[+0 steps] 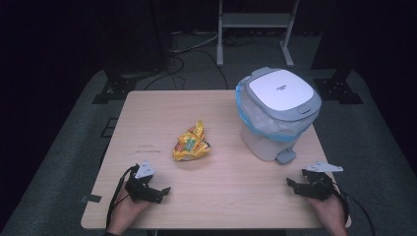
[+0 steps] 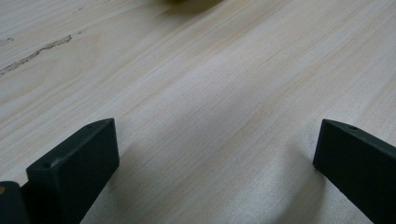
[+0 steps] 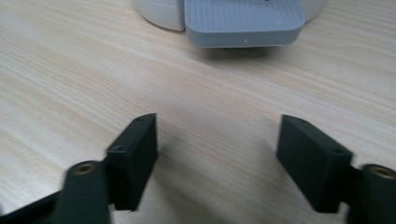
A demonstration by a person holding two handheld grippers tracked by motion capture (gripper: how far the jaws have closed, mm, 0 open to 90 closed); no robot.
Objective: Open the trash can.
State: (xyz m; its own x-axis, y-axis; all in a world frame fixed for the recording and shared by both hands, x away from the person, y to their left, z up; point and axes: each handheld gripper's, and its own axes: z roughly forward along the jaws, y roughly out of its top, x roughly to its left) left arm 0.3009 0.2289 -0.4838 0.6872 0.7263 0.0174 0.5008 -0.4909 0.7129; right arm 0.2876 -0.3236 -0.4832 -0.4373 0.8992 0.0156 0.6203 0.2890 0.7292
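Observation:
A crumpled yellow snack bag (image 1: 192, 145) lies near the middle of the wooden table (image 1: 221, 196). At the right stands a white pedal bin (image 1: 275, 115) with a grey-and-white lid and a blue liner; its lid is down. My left gripper (image 1: 156, 185) rests low near the front left of the table, below the bag, open with bare wood between its jaws (image 2: 215, 133). My right gripper (image 1: 297, 178) sits at the front right, just short of the bin's grey pedal (image 3: 243, 21). It is open with nothing between its fingers (image 3: 217, 123).
A dark scratch mark (image 2: 37, 51) runs across the wood ahead of the left gripper. Beyond the table's far edge are a metal stand (image 1: 253, 29), cables on the floor and dark frame legs. Open tabletop lies between the two grippers.

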